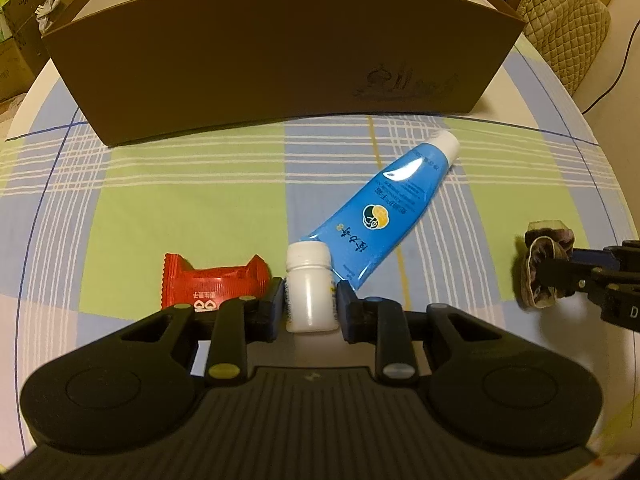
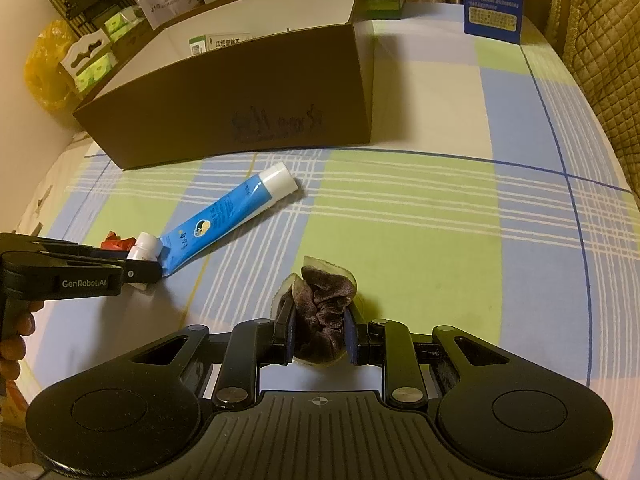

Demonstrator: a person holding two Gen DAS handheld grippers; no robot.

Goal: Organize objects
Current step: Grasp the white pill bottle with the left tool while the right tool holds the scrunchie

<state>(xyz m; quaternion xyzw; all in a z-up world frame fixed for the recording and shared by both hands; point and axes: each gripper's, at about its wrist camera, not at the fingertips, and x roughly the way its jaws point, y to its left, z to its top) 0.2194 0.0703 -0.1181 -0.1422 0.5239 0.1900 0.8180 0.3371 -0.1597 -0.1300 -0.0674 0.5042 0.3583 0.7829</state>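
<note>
My left gripper (image 1: 310,304) is shut on a small white bottle (image 1: 309,288) that stands on the checked tablecloth; in the right wrist view the same bottle (image 2: 145,246) shows at the left between the black fingers. A blue tube (image 1: 394,204) with a white cap lies right behind the bottle, its flat end touching it. A red snack packet (image 1: 212,284) lies just left of the bottle. My right gripper (image 2: 319,330) is shut on a dark brown scrunchie (image 2: 322,312) in a clear wrapper, down at the cloth. The brown cardboard box (image 1: 280,60) stands open-topped behind everything.
The table carries a blue, green and white checked cloth (image 2: 420,220). A blue carton (image 2: 492,0) stands at the far right corner. A quilted chair back (image 2: 600,60) is on the right. Boxes and a yellow bag (image 2: 44,68) sit beyond the table's left edge.
</note>
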